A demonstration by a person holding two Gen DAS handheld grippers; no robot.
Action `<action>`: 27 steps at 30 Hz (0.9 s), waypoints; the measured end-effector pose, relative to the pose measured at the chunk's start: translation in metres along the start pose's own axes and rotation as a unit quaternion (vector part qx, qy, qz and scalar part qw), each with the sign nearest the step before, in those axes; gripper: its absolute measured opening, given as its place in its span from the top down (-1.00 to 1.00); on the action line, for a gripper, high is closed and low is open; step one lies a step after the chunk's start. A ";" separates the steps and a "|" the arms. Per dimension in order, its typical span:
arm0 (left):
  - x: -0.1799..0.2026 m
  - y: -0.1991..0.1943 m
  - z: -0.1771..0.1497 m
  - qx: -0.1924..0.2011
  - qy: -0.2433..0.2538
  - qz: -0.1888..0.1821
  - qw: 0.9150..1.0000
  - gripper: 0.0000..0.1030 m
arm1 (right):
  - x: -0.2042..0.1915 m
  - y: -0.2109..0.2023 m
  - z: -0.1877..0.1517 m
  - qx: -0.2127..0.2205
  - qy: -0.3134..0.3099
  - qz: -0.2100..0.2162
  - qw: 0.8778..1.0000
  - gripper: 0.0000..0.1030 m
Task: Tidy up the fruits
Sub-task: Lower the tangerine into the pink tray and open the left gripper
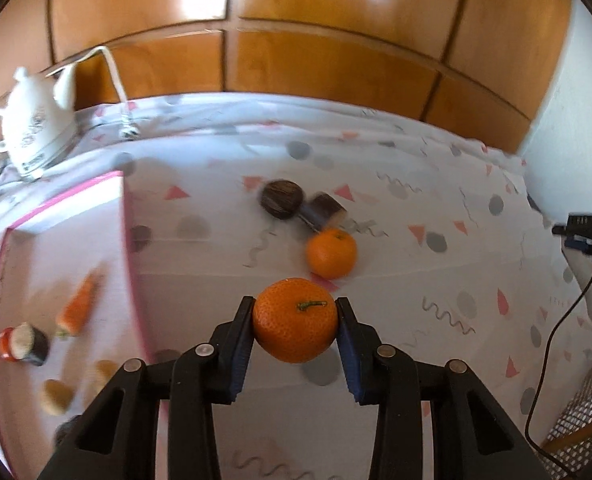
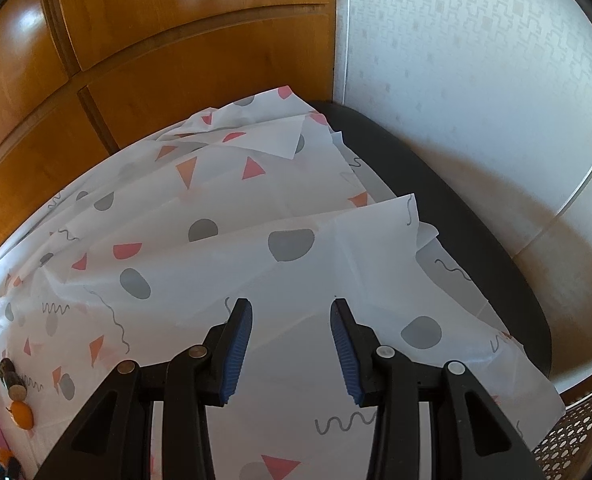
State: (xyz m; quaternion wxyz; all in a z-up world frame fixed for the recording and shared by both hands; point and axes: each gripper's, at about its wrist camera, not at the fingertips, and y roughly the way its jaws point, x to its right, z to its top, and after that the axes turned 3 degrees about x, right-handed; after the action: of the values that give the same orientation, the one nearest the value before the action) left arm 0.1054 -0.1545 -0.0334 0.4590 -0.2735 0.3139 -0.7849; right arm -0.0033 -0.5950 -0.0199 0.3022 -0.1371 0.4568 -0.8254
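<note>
My left gripper (image 1: 295, 306) is shut on an orange mandarin (image 1: 295, 320) with a green stem, held just above the patterned tablecloth (image 1: 416, 280). A second mandarin (image 1: 331, 253) lies on the cloth just beyond it, also seen far left in the right wrist view (image 2: 21, 415). Two dark brown round pieces (image 1: 281, 199) lie behind it. A pink-edged white box (image 1: 62, 280) at left holds a carrot (image 1: 78, 306), a small dark-and-red piece (image 1: 23, 341) and several tan lumps (image 1: 57, 397). My right gripper (image 2: 291, 308) is open and empty over bare cloth.
A white teapot (image 1: 32, 120) with a cord stands at the back left. Wooden cabinet doors (image 1: 296, 40) run behind the table. A dark table edge (image 2: 436, 184) and a white wall (image 2: 476, 80) lie to the right. A black cable (image 1: 556, 360) hangs at right.
</note>
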 end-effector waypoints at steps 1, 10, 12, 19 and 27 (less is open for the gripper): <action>-0.006 -0.003 0.001 0.003 -0.005 0.003 1.000 0.24 | 0.000 0.000 0.000 0.000 -0.001 0.000 1.000 0.20; -0.081 -0.018 0.017 0.020 -0.069 0.060 0.996 0.24 | -0.001 -0.001 -0.001 -0.001 -0.001 0.001 1.000 0.20; -0.103 -0.018 0.021 0.025 -0.087 0.079 0.993 0.24 | -0.003 -0.001 -0.002 -0.001 -0.005 0.001 1.000 0.20; -0.160 -0.007 0.029 0.025 -0.134 0.128 0.982 0.24 | -0.008 -0.003 -0.005 0.000 -0.015 0.002 1.000 0.20; -0.192 0.011 0.025 0.004 -0.172 0.152 0.973 0.23 | -0.007 -0.001 -0.005 -0.001 -0.016 -0.004 1.000 0.20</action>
State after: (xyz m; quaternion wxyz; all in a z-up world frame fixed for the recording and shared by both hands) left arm 0.2118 0.0060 -0.0520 0.6210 -0.3519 0.2645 -0.6486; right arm -0.0007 -0.5871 -0.0218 0.3059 -0.1528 0.4524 -0.8237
